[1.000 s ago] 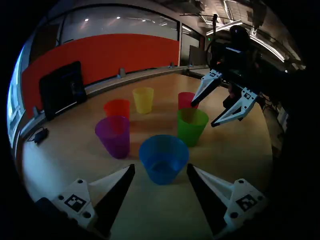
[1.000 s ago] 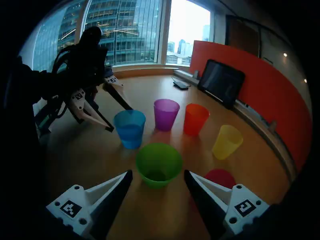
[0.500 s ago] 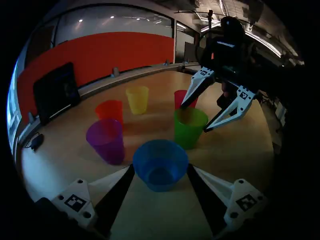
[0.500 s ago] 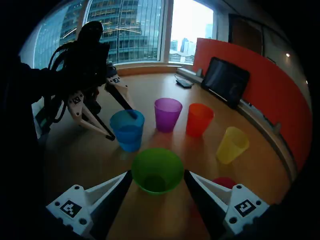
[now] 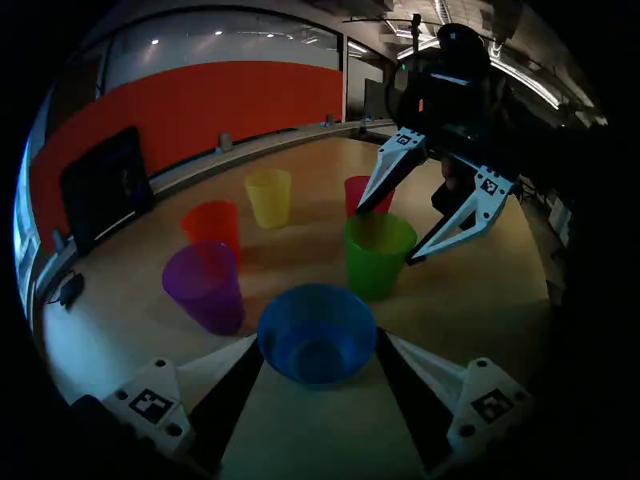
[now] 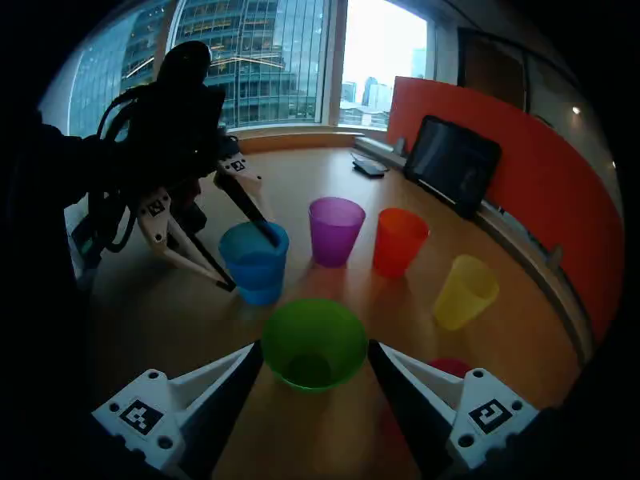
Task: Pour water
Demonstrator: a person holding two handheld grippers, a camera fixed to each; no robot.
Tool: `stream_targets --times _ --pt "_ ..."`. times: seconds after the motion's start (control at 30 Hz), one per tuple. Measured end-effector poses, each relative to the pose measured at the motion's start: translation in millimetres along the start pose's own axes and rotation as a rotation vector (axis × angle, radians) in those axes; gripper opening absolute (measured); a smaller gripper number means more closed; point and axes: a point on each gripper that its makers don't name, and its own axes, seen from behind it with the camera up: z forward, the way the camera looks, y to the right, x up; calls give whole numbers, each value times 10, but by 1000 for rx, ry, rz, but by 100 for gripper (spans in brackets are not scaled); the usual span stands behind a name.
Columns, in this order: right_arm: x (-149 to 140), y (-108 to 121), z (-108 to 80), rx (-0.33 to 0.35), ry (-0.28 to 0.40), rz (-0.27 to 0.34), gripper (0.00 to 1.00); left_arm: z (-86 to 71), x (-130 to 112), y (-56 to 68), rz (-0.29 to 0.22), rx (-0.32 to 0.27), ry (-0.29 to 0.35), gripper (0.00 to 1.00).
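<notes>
A blue cup [image 5: 318,332] stands on the wooden table [image 5: 480,296], right between the fingers of my left gripper [image 5: 318,342]. That gripper is open, with a finger along each side of the cup. The blue cup [image 6: 254,264] seems to hold some water. A green cup [image 6: 314,344] stands between the fingers of my open right gripper [image 6: 314,346]. In the left gripper view the right gripper [image 5: 385,235] straddles the green cup [image 5: 378,254]. In the right gripper view the left gripper [image 6: 252,262] straddles the blue cup, with a person's dark sleeve behind it.
Purple [image 5: 204,284], orange [image 5: 212,228], yellow [image 5: 269,196] and red [image 5: 362,194] cups stand in an arc behind. A black tablet [image 6: 452,164] leans at the table's edge by the orange wall, with a small device [image 6: 368,166] next to it. Windows lie beyond.
Both grippers have moved forward. The blue cup now sits between the left fingers and the green cup between the right fingers. Finger spacing looks unchanged.
</notes>
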Motion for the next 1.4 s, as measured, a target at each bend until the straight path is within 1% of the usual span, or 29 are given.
stream_targets --times 0.1,0.23,0.37,0.5,0.8,0.93,1.07,1.2,1.4 --pt "1 0 5 1 0 0 100 8 -11 -16 5 8 -6 90" --pt "5 -8 18 3 1 -2 100 20 -18 -22 11 9 -13 87" --pt "9 -18 31 5 1 -4 100 8 -2 -25 9 5 -13 86" --pt "11 -19 54 6 -1 -4 100 0 -3 -2 7 -2 -11 86" --pt "-28 3 90 -6 -12 -13 99 -28 14 68 32 -10 -5 85" --pt "-34 8 98 -10 -11 -9 95 -71 59 55 35 -1 3 85" --pt "-39 2 94 -15 -10 3 94 -123 100 39 26 6 12 85" --pt "19 -9 60 -22 11 15 94 -181 147 22 23 21 23 85" --pt "236 -10 -104 -40 72 34 94 -290 271 -2 27 55 59 85"
